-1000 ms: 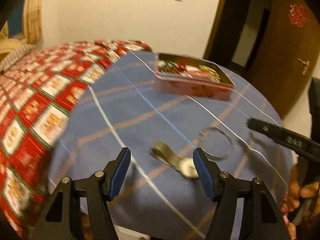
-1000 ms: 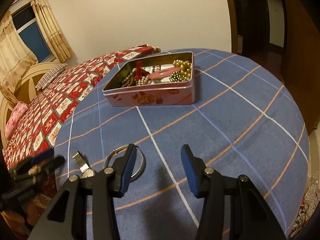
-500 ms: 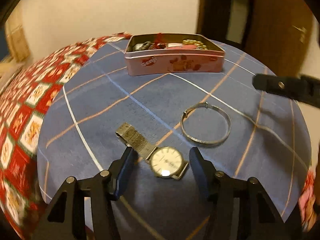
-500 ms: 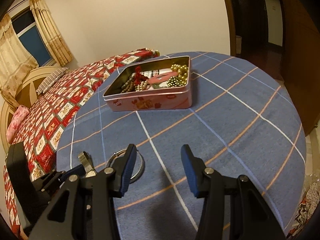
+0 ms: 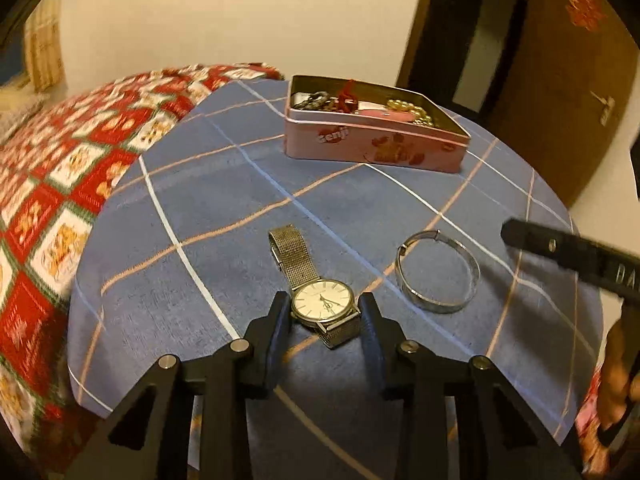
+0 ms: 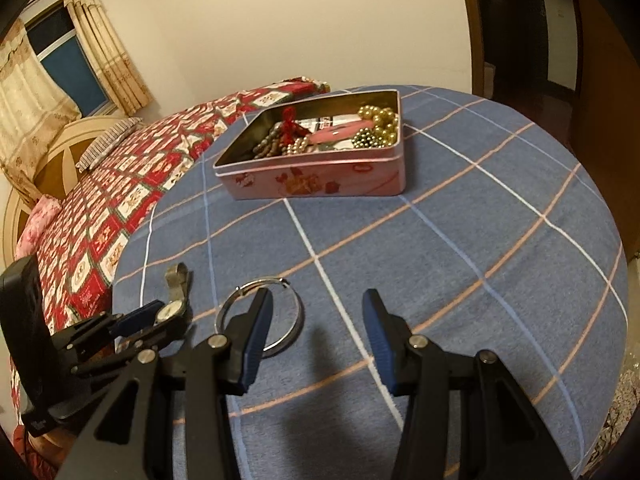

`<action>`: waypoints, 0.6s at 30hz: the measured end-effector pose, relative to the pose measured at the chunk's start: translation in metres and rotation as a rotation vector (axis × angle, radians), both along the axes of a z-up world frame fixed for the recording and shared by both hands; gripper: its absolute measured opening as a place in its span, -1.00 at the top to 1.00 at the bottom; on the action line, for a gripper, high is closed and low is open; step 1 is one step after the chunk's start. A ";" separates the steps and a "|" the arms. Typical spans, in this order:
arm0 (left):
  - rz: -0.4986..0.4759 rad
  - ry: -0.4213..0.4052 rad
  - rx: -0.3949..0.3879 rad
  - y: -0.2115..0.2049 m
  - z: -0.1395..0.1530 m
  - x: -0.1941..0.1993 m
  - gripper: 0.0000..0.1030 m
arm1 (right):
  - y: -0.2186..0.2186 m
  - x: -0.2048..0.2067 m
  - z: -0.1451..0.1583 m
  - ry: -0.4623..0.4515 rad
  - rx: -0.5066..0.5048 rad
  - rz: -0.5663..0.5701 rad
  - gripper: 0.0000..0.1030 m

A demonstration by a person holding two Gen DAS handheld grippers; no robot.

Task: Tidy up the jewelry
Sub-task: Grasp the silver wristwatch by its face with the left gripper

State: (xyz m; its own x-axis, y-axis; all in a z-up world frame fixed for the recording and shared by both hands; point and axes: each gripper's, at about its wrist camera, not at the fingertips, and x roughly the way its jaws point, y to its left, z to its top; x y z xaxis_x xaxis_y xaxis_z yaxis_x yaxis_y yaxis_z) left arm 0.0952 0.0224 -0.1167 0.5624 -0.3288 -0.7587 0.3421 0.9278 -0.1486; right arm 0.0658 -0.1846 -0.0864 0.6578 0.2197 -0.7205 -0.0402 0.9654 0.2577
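Observation:
A silver mesh-band watch point(image 5: 320, 305) lies on the blue checked tablecloth point(image 5: 224, 216). My left gripper point(image 5: 325, 312) is open with its fingers either side of the watch face; whether they touch it I cannot tell. A silver bangle point(image 5: 438, 276) lies just right of the watch. An open pink tin point(image 5: 372, 140) with beads and necklaces stands at the far side. In the right wrist view my right gripper point(image 6: 316, 320) is open and empty, above the cloth just right of the bangle point(image 6: 288, 312); the watch point(image 6: 172, 300) and the left gripper point(image 6: 148, 320) show at left.
A bed with a red patterned quilt point(image 5: 60, 152) adjoins the table on the left. A brown wooden door point(image 5: 568, 80) stands at the back right. The table's round edge point(image 6: 616, 280) drops off at right.
My left gripper has moved forward and down onto the watch, its fingers now bracketing the face. My right gripper has stayed near the bangle, open.

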 end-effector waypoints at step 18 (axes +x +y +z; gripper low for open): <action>0.086 0.004 0.003 -0.005 -0.003 0.002 0.34 | 0.000 0.001 -0.008 0.023 0.003 0.009 0.01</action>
State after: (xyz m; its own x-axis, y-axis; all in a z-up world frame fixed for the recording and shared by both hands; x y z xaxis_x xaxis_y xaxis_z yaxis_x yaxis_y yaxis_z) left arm 0.0976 0.0171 -0.1201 0.5855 -0.2775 -0.7617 0.2608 0.9541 -0.1471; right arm 0.0673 -0.1847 -0.0942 0.6387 0.2282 -0.7349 -0.0431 0.9641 0.2619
